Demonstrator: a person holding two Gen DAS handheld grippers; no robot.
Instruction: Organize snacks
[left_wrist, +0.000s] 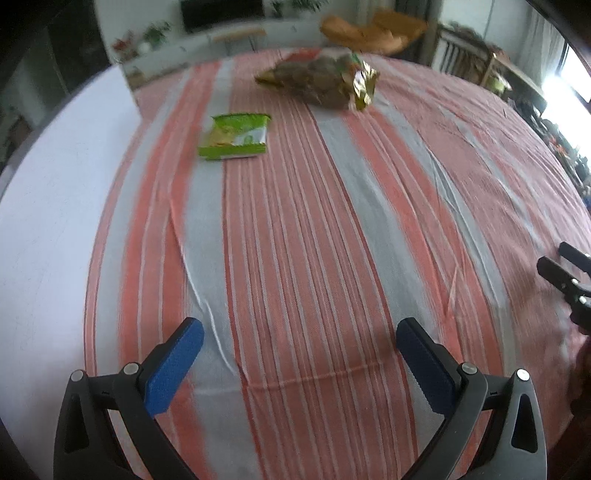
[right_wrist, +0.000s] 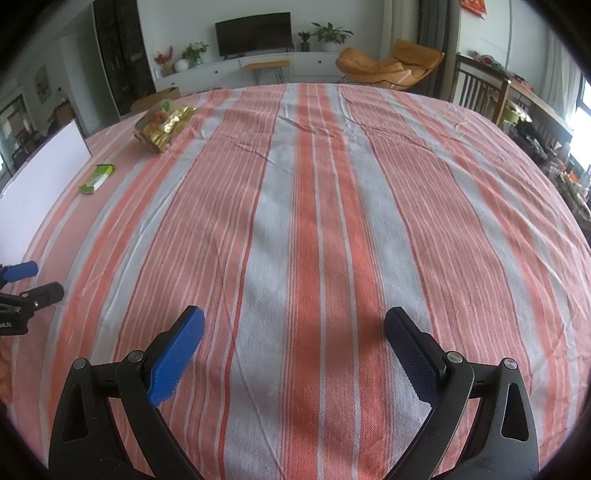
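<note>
Striped tabletop (right_wrist: 314, 221) fills both views, left tongs (left_wrist: 299, 354) and right tongs (right_wrist: 295, 350) both spread wide and empty at bottom, gold snack bag (left_wrist: 325, 81) upper centre, green packet (left_wrist: 236, 136) left of it, apart.

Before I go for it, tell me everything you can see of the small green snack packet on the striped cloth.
The small green snack packet is a flat, sealed-looking pouch, bright green with a pale panel and yellowish picture; the print is too blurred to read. It looks like glossy plastic film. It lies flat on the striped tablecloth, near the white board, apart from the larger gold-edged snack bag beyond it. Nothing touches it but the cloth; both hand-held grippers are well short of it.
</note>
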